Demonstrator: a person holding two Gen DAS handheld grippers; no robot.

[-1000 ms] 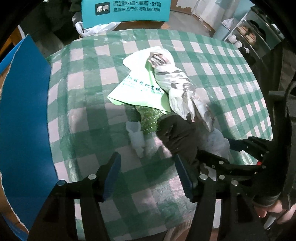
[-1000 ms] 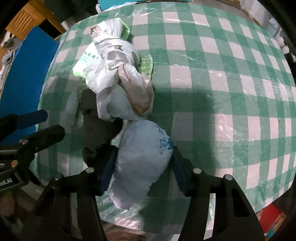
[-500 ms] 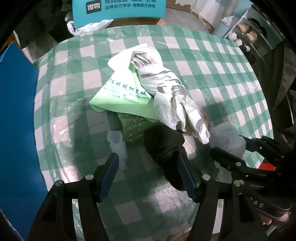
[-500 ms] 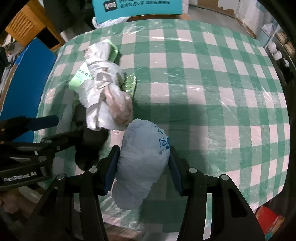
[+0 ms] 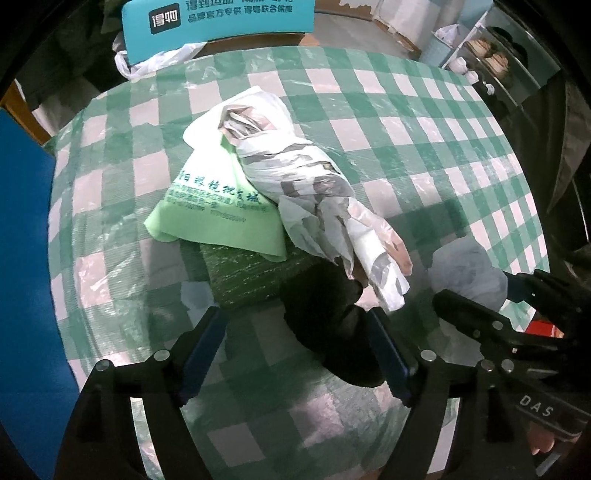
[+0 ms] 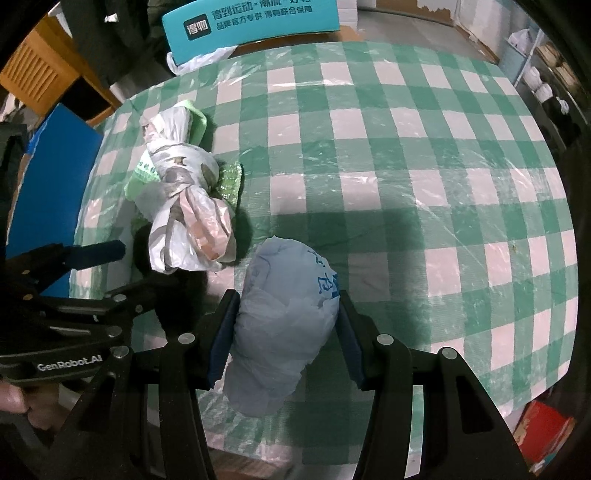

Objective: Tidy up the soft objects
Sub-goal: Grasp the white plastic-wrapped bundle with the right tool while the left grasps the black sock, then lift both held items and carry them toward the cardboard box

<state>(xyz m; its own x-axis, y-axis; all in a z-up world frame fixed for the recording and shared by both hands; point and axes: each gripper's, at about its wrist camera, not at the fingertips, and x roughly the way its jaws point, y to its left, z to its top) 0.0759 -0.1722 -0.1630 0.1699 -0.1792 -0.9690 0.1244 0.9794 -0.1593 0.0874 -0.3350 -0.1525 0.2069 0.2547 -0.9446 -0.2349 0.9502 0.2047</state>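
Note:
A pale blue bundled plastic bag (image 6: 286,328) sits between the fingers of my right gripper (image 6: 284,325), which is shut on it above the table's near edge; it also shows in the left wrist view (image 5: 465,273). My left gripper (image 5: 295,343) is open, with a black soft bundle (image 5: 325,325) against its right finger. Behind lie a grey-white knotted bag (image 5: 295,184), a light green printed bag (image 5: 218,210) and a green textured pad (image 5: 243,273). The knotted bag also shows in the right wrist view (image 6: 184,206).
The round table has a green-and-white checked cloth (image 6: 406,166). A blue board (image 5: 26,277) stands at the left. A teal box with white lettering (image 6: 251,22) and a white bag are behind the table. Shelves with cups (image 5: 476,62) are at far right.
Both grippers have pulled back toward the near edge. The blue bag has moved with the right gripper, away from the knotted bag. A small white piece near the left finger is gone from view.

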